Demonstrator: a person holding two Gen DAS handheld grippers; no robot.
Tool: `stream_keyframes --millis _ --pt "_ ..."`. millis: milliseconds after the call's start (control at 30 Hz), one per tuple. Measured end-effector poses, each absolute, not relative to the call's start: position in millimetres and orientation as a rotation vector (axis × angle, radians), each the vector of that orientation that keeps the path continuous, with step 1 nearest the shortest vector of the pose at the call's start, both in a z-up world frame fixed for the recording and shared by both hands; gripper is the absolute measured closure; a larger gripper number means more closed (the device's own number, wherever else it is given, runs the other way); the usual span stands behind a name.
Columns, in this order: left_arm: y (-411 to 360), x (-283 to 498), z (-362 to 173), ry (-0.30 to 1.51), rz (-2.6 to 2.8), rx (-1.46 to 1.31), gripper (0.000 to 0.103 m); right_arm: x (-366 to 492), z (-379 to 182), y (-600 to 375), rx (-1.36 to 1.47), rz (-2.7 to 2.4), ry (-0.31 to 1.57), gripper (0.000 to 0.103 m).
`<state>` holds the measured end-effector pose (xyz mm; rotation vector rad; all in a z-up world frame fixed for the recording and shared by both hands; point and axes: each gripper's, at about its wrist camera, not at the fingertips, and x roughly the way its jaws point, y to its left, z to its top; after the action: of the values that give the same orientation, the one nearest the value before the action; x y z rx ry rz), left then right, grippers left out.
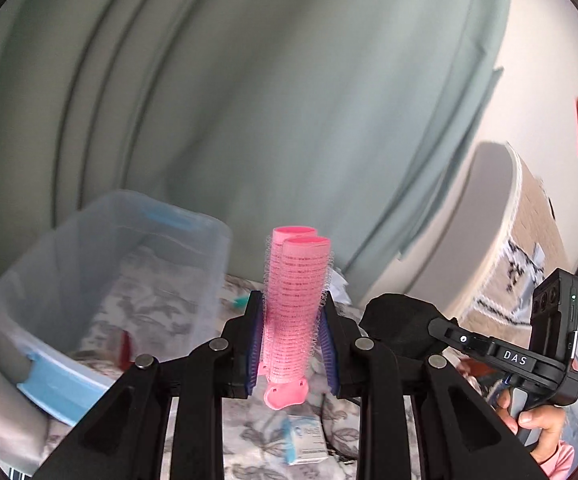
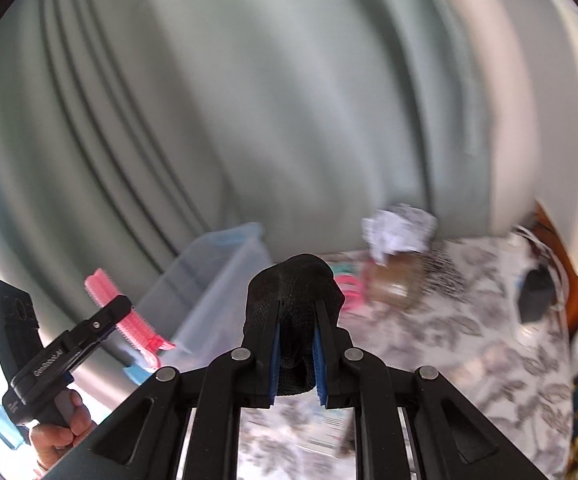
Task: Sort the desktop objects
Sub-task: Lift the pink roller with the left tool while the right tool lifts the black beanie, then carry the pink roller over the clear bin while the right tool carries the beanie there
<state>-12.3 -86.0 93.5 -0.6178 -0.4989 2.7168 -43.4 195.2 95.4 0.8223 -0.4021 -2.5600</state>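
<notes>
My left gripper [image 1: 291, 312] is shut on a pink hair-roller clip [image 1: 295, 300], held upright above the floral tablecloth [image 1: 265, 436]. It also shows in the right wrist view [image 2: 123, 314] at the left. My right gripper [image 2: 297, 312] is shut on a black cloth item [image 2: 293, 292], held above the table. That black item also shows in the left wrist view [image 1: 399, 330], to the right of the roller. A clear plastic bin [image 1: 101, 280] with blue handles stands at the left, with a few items inside.
A small white box [image 1: 307, 440] lies on the cloth below the left gripper. In the right wrist view, crumpled white paper [image 2: 399, 230], a brown jar-like item [image 2: 395, 284], a pink clip [image 2: 351, 290] and a black object [image 2: 537, 294] lie on the table. A grey-green curtain [image 1: 249, 100] hangs behind.
</notes>
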Motion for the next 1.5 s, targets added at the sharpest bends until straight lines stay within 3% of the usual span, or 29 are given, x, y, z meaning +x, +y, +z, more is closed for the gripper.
stream_keyframes --millis 367,633,1500 --pt "-147.1 2.7 95.6 -0.618 2.882 -0.530 0.076 -58.6 121.5 96.3 0.737 -2.394 -0.252 0.088" --pt "-170.3 -9.3 76.7 -0.678 2.905 -0.572 0.076 -71.0 105.6 29.2 0.771 -2.322 -0.145 0.088" --pt "-179.9 -46.9 48.7 -0.660 2.907 -0.685 0.076 -97.0 64.7 -14.8 0.927 -2.285 -0.069 0.088"
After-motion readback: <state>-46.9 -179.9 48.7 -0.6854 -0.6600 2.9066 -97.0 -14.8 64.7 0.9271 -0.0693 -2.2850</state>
